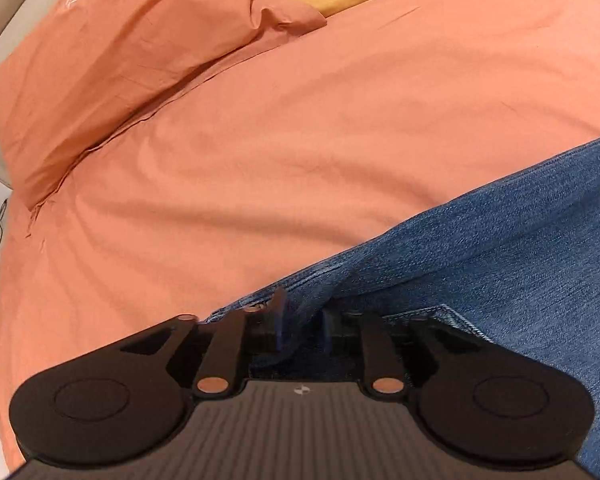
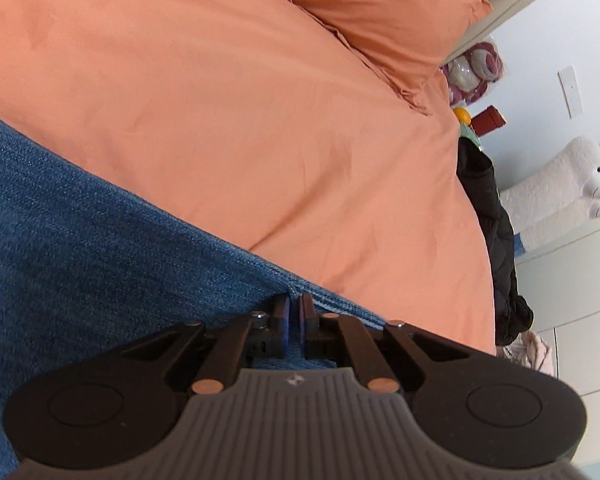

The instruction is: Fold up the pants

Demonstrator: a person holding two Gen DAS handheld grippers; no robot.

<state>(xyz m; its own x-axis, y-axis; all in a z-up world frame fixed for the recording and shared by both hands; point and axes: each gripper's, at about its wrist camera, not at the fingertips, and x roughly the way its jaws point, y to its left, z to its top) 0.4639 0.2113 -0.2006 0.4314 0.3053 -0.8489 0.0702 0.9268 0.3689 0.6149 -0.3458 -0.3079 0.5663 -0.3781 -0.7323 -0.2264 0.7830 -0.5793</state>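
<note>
Jeans [image 1: 520, 240] are lying on the orange bed [image 1: 260, 140]. Left tool [image 1: 300, 328] is standing spread, denim between its jaws. Right tool [image 2: 294, 316] is pinching the jeans' hem.

Each gripper [image 1: 302, 320] [image 2: 294, 316] comprises a black ribbed body, two round discs, copper-coloured rivets on linkage arms, and blue-padded jaws.

Denim, cotton and matt plastic on a bed

The blue denim pants [image 1: 520, 240] look coarse-woven with stitched seams; the orange cotton bedsheet [image 1: 280, 140] is matt and softly creased, like the orange cloth pillow [image 1: 112, 68]. The black plastic left gripper [image 1: 302, 332] looks matt with ribbed grey housing; a white plush alpaca toy [image 2: 556, 188] looks fleecy.
</note>
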